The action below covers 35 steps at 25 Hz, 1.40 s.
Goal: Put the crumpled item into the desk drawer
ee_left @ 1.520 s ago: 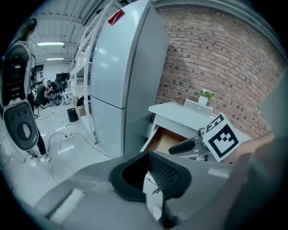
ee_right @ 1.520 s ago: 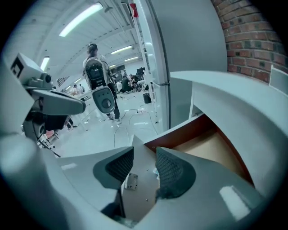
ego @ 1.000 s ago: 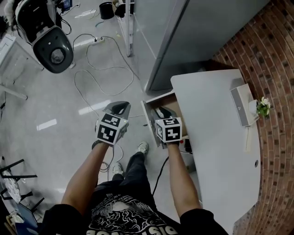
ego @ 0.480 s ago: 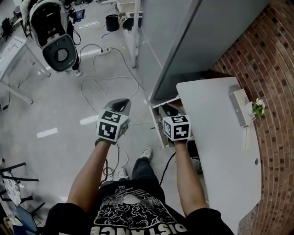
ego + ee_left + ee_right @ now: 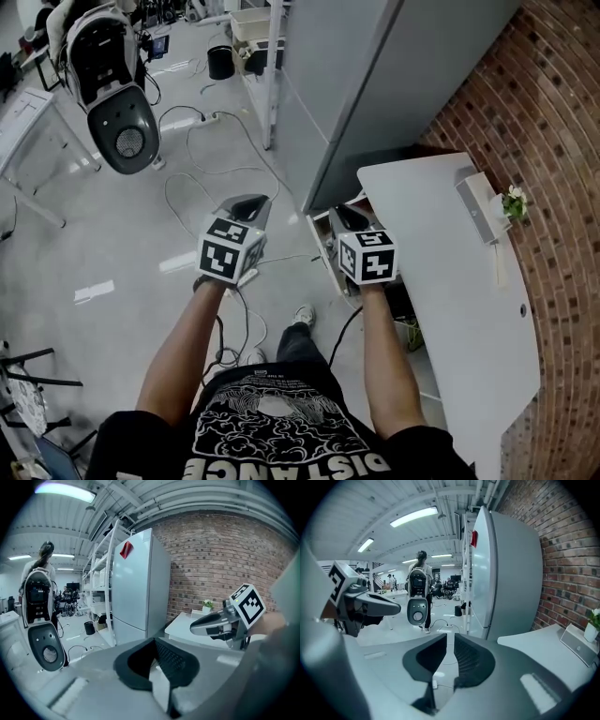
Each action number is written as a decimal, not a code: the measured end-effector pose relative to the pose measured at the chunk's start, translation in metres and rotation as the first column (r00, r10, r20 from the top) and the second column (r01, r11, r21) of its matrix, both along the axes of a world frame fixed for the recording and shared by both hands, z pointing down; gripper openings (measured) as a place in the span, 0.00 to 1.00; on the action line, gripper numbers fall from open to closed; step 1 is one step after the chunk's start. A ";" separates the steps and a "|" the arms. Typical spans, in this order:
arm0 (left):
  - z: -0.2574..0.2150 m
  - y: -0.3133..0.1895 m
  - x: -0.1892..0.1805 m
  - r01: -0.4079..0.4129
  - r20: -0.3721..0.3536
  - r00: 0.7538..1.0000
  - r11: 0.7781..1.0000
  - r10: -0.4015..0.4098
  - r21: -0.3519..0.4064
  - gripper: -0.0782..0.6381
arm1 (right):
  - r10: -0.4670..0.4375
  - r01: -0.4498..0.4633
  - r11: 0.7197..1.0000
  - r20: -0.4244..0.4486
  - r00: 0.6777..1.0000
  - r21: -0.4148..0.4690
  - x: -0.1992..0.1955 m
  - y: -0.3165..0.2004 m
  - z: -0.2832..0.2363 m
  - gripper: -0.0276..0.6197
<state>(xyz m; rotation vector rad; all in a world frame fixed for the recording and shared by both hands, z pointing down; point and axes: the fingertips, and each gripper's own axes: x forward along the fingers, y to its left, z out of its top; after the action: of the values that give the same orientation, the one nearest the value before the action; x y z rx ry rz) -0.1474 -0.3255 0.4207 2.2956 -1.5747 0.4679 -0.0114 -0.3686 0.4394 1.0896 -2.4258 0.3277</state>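
The white desk (image 5: 450,281) stands against the brick wall, and its drawer (image 5: 322,251) is pulled out at the desk's left edge. No crumpled item shows in any view. My right gripper (image 5: 339,214) hovers over the drawer. Its jaws (image 5: 450,635) have just been closing, and a narrow gap with nothing in it remains between them. My left gripper (image 5: 251,202) hangs over the floor left of the drawer. Its tips (image 5: 153,640) meet and hold nothing. Each gripper view shows the other gripper level beside it.
A tall grey cabinet (image 5: 375,75) stands behind the desk. On the desk's far end are a white box (image 5: 476,208) and a small plant (image 5: 513,202). Cables (image 5: 202,159) trail over the floor, and a dark machine (image 5: 117,103) stands at the back left. A person with a backpack (image 5: 419,573) is far off.
Both grippers have risen toward the camera. The right one has lifted up away from the drawer opening, and less of the drawer's inside now shows.
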 end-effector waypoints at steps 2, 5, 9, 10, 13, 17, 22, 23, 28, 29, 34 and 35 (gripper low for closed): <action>-0.008 0.006 -0.003 -0.011 0.007 1.000 1.000 0.011 0.014 0.12 | 0.007 -0.007 1.000 0.009 1.000 0.018 -0.003 0.007 -0.010 0.11; -0.018 0.014 -0.010 -0.018 0.008 1.000 0.999 0.018 0.039 0.12 | 0.016 -0.016 0.999 0.018 1.000 0.044 -0.006 0.020 -0.023 0.09; -0.027 0.026 -0.015 -0.028 0.013 1.000 0.998 0.027 0.057 0.12 | 0.022 -0.025 0.997 0.040 0.999 0.077 -0.012 0.033 -0.039 0.06; -0.028 0.029 -0.016 -0.032 0.015 0.999 0.998 0.031 0.061 0.12 | 0.024 -0.028 0.996 0.039 0.999 0.084 -0.013 0.036 -0.043 0.06; -0.035 0.037 -0.021 -0.039 0.019 0.999 0.996 0.038 0.076 0.12 | 0.030 -0.034 0.994 0.039 0.999 0.105 -0.016 0.046 -0.053 0.05; -0.041 0.045 -0.028 -0.036 0.024 0.999 0.996 0.034 0.083 0.12 | 0.034 -0.038 0.990 0.037 0.999 0.134 -0.019 0.053 -0.066 0.04; -0.046 0.049 -0.024 -0.051 0.026 0.998 0.994 0.049 0.096 0.12 | 0.034 -0.040 0.986 0.040 0.999 0.161 -0.020 0.059 -0.077 0.04; -0.047 0.050 -0.023 -0.056 0.029 0.998 0.994 0.053 0.099 0.12 | 0.033 -0.039 0.986 0.039 0.999 0.164 -0.020 0.060 -0.077 0.04; -0.050 0.053 -0.024 -0.057 0.029 0.998 0.993 0.054 0.106 0.12 | 0.032 -0.037 0.985 0.038 0.999 0.167 -0.021 0.065 -0.078 0.04; -0.051 0.053 -0.024 -0.056 0.029 0.998 0.993 0.053 0.107 0.12 | 0.033 -0.039 0.985 0.040 0.999 0.168 -0.021 0.065 -0.079 0.04; -0.050 0.057 -0.024 -0.051 0.027 0.998 0.993 0.048 0.106 0.12 | 0.031 -0.040 0.985 0.054 0.998 0.167 -0.021 0.068 -0.079 0.04; -0.050 0.057 -0.025 -0.051 0.028 0.998 0.993 0.048 0.106 0.12 | 0.030 -0.039 0.985 0.056 0.998 0.166 -0.021 0.068 -0.078 0.04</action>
<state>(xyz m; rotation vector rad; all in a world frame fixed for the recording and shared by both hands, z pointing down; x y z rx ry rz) -0.1719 -0.2683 0.3706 2.4217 -1.5939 0.4362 -0.0328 -0.3001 0.3611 1.2095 -2.5208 0.1682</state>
